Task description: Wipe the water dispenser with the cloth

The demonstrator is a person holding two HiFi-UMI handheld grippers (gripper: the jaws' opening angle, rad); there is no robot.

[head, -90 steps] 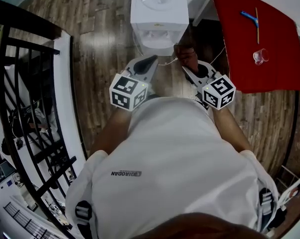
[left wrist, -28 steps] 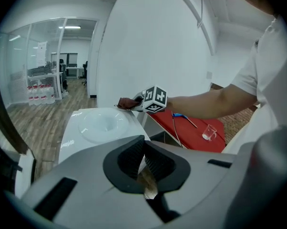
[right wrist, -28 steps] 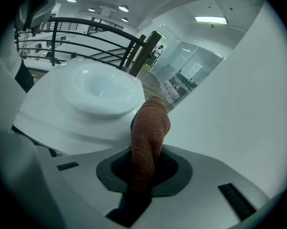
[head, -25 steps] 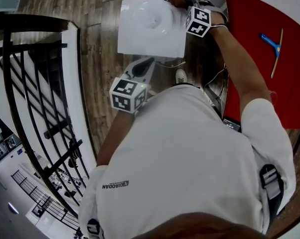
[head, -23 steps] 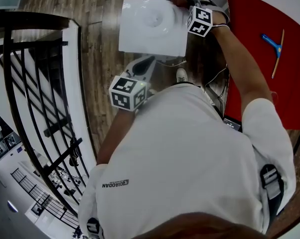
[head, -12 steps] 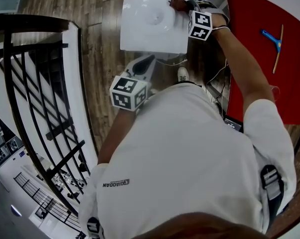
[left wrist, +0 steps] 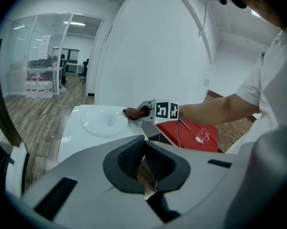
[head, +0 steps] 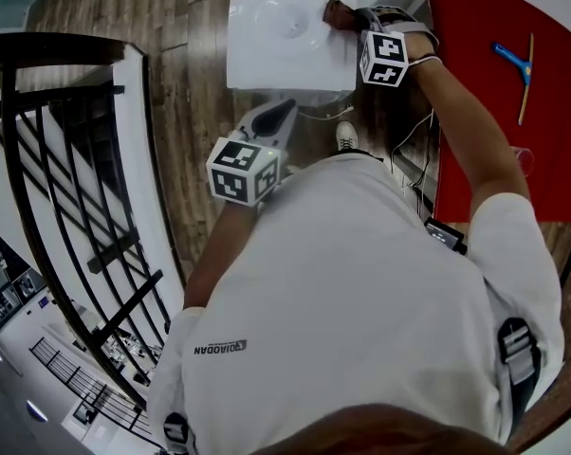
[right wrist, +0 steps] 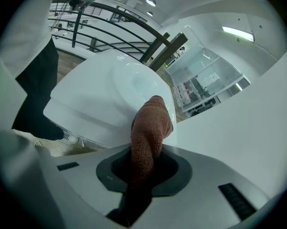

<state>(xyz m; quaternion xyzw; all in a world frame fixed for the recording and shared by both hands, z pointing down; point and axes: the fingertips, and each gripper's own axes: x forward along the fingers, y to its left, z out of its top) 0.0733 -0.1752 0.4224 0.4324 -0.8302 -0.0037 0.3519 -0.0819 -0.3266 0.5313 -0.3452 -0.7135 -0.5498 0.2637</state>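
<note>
Right gripper view shows the right tongs (right wrist: 143, 168) closed firmly on a brown knitted cloth (right wrist: 150, 128), whose free end bulges out past the tips and rests on the white top of the water dispenser (right wrist: 100, 104), just beside the round sunken dish in that top. The cloth looks soft, light and floppy, so it should fold and drag under pressure rather than push back. A grip close to the bunched end, as here, seems best, leaving a short pad to press flat. The dispenser's plastic shell looks smooth, hard and probably slippery. It seems a tall, light cabinet, so hard sideways strokes might rock it. In the left gripper view the left tongs (left wrist: 142, 159) have their tips together with nothing between them, held low in front of the body and well apart from the dispenser. Round about, a red table (head: 494, 83) stands just beside the dispenser on the person's right, carrying a blue-handled scraper (head: 513, 60) and a small clear glass (head: 523, 159). A thin cable (head: 409, 131) hangs between the two and could snag the right arm. A black railing (head: 58, 159) closes off the left side, and a white wall stands behind.
</note>
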